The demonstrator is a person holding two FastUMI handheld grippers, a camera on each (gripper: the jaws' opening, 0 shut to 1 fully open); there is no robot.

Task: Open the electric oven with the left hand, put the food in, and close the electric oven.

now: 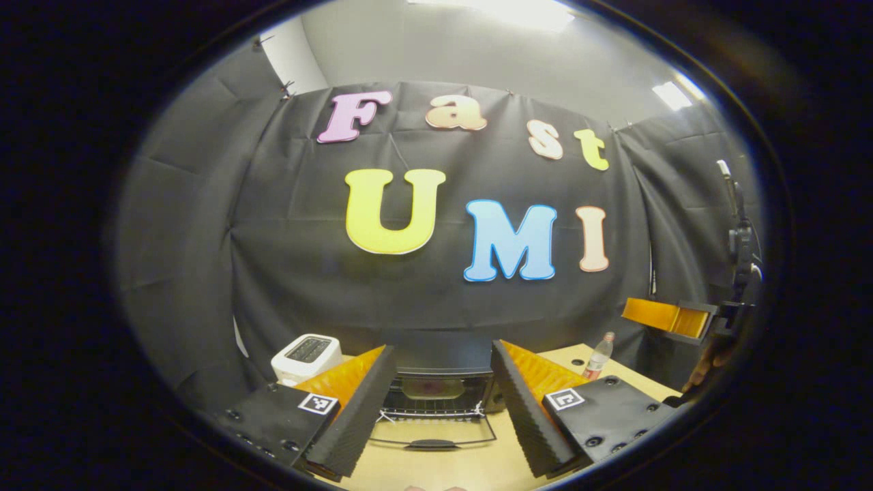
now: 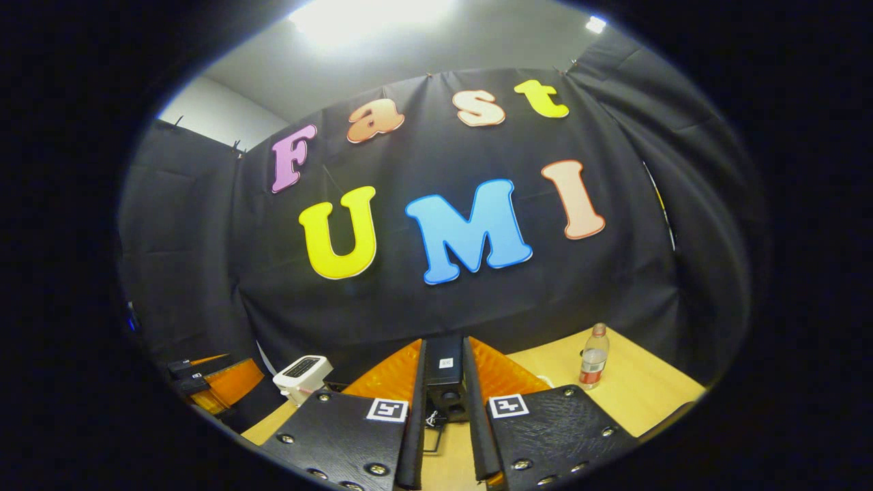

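The biggest risk from here, as I judge it, is the door: the electric oven [image 1: 436,389] stands with its glass door [image 1: 436,431] folded down flat toward the camera, so a gripper coming in low could knock the door's dark handle [image 1: 432,444] or lean on the pane and strain the hinges. A lift made off-centre could also let the door slip and drop back open. The left gripper [image 1: 436,402] has its fingers spread wide and holding nothing, one on each side of the oven mouth, so there is no grip on the door yet. The right gripper [image 2: 442,402] has its fingers drawn close, a narrow gap left between them; I see no food in them, though the gap frames the oven's dark side panel [image 2: 445,382], so I cannot say for sure. In the left gripper view the oven sits at 6 o'clock on the light wooden desk [image 1: 450,470], a black box with a wire rack at the front of the cavity and something pale and roundish behind it, too blurred to name; it may be the food already in place. A white toaster [image 1: 306,354] stands at 8 o'clock of the oven and a plastic bottle [image 1: 599,356] at 3 o'clock, both well clear but liable to be swept by a wide swing.
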